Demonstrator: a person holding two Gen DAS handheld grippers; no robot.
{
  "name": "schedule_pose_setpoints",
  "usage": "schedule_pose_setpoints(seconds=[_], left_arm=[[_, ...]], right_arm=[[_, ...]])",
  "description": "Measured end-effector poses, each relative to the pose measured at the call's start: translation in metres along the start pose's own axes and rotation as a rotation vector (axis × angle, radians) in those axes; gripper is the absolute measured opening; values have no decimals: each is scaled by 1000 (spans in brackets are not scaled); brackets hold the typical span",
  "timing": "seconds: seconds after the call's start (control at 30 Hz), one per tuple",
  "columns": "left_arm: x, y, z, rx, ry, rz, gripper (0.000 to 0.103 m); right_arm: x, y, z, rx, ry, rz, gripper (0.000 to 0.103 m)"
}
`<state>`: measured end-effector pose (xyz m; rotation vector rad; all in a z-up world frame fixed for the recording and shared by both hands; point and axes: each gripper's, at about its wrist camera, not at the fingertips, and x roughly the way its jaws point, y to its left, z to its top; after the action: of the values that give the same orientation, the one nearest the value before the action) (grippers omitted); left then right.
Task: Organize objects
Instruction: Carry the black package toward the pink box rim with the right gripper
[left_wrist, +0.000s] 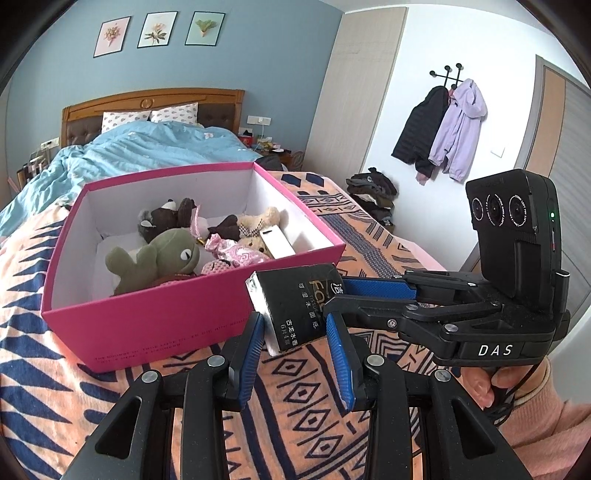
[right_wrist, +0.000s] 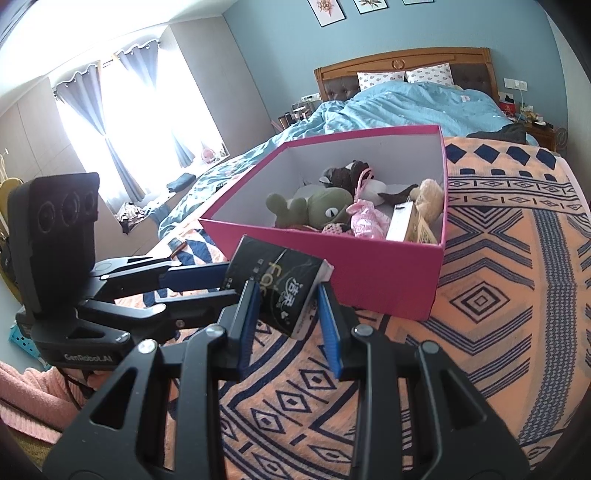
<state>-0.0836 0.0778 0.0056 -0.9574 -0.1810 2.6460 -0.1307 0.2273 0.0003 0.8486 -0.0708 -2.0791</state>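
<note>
A black tissue pack (left_wrist: 295, 302) (right_wrist: 280, 288) with gold and white print hangs just above the orange patterned blanket (left_wrist: 303, 402) (right_wrist: 491, 314), in front of the near wall of an open pink box (left_wrist: 147, 317) (right_wrist: 332, 273). My left gripper (left_wrist: 295, 328) (right_wrist: 229, 286) is shut on the pack from one side. My right gripper (right_wrist: 286, 302) (left_wrist: 334, 295) is shut on the same pack, crosswise to the left one. Inside the box lie a green plush frog (left_wrist: 162, 254) (right_wrist: 325, 210), a brown plush (left_wrist: 170, 214), a beige bear (left_wrist: 258, 221), a pink pouch (right_wrist: 364, 221) and a white carton (right_wrist: 402, 221).
The box stands on a bed with a blue duvet (left_wrist: 147, 147) and a wooden headboard (right_wrist: 402, 59). Coats (left_wrist: 443, 129) hang on the right wall above a clothes pile (left_wrist: 373, 192). A curtained window (right_wrist: 125, 122) is at left. A pink sleeve (left_wrist: 546, 424) shows at lower right.
</note>
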Motion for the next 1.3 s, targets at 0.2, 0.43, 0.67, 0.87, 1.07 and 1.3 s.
schedule_pose_setpoints(seconds=[0.2,0.43,0.67,0.87,1.07,1.3], left_arm=[[1,1,4,-5,-5,-4,35],[2,3,8,-9,-10,-11,35],[2,4,13,-7,-21,-6,35],[2,7,17,-10,-29,-10,35],[2,10,19,-12,-31,-11,35],[4,12,21,-21,-31,-16,35]], right_arm=[[0,-1,4,-4,-7,-2,35],[0,-2,9,-9,-13,-5,35],[0,-3,15,-14,-25,-5,35],[0,-3,19,-21,-32,-7,35],[1,-4,23,-19,-37,-7,35],[3,-6,27,-17,-41,-8,35]])
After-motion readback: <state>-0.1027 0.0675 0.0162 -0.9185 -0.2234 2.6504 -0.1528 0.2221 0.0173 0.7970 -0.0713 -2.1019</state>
